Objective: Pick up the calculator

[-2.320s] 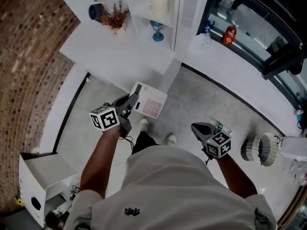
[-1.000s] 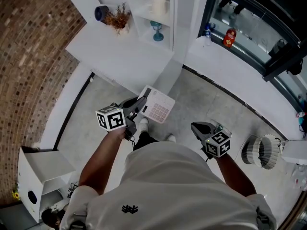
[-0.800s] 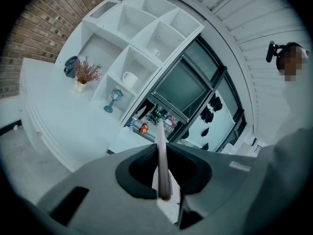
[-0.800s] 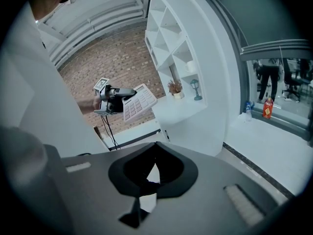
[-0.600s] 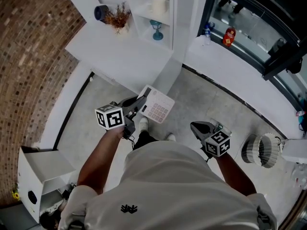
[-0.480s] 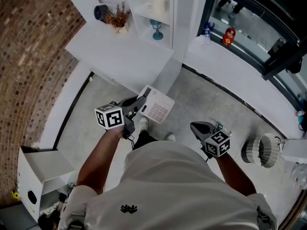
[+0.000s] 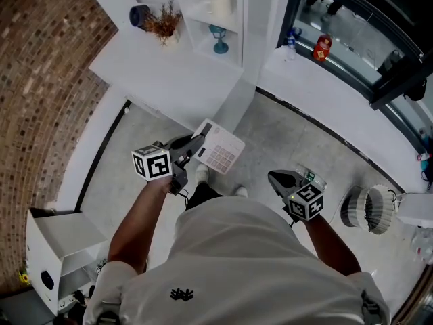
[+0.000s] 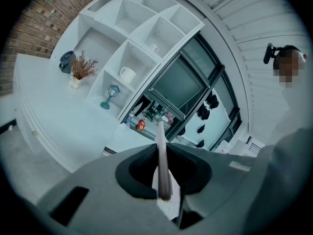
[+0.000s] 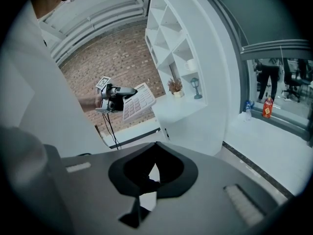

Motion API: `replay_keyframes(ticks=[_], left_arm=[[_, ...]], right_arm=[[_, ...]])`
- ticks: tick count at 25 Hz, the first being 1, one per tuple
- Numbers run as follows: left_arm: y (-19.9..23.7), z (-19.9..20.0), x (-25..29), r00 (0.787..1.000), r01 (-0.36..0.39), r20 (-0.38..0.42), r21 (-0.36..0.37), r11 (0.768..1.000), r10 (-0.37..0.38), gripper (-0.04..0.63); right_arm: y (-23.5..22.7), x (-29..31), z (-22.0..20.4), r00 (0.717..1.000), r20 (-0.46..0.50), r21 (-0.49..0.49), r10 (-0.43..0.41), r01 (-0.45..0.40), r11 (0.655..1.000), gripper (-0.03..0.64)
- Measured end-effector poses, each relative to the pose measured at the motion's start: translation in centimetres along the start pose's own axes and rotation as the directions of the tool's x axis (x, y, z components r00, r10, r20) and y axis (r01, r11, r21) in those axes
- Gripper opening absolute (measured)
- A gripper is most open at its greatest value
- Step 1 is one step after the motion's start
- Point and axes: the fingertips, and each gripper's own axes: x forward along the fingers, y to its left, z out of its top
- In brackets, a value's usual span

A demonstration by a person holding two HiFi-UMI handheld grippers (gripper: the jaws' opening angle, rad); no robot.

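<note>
The calculator (image 7: 220, 147), white with pinkish keys, hangs in the air above the grey floor, tilted, with my left gripper (image 7: 196, 145) shut on its near edge. In the left gripper view the calculator (image 8: 162, 165) shows edge-on as a thin strip clamped between the jaws. The right gripper view shows the calculator (image 9: 138, 101) from the side, keys facing me, held by the left gripper (image 9: 122, 95). My right gripper (image 7: 276, 179) is lower and to the right, shut with nothing in it. Its tips (image 9: 156, 145) meet in its own view.
A white counter (image 7: 169, 80) with a shelf unit holds a dried plant (image 7: 161, 24), a dark pot (image 7: 139, 15), a mug (image 7: 219, 4) and a blue goblet (image 7: 218, 40). A brick wall (image 7: 40, 80) stands left, a white box (image 7: 57, 252) lower left, a round white fan (image 7: 369, 210) right.
The left gripper keeps its hold on the calculator in about the same place. The right gripper has not moved. Only the head view has shifted a little.
</note>
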Motion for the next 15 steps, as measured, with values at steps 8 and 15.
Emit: replay_keyframes(ticks=[8,15], left_arm=[[1.0,0.2,0.2,1.000,0.014,-0.009,-0.006,1.000,-0.014,0.058],[1.8,1.3,0.6,1.000,0.028,-0.008,-0.016,0.999,-0.028,0.058]], right_arm=[[-0.3,0.8,0.2,1.000,0.003,0.002,-0.009,0.009,1.000,0.011],[-0.9,1.8,0.7,1.000,-0.007,-0.001,-0.006,0.006,1.000,0.011]])
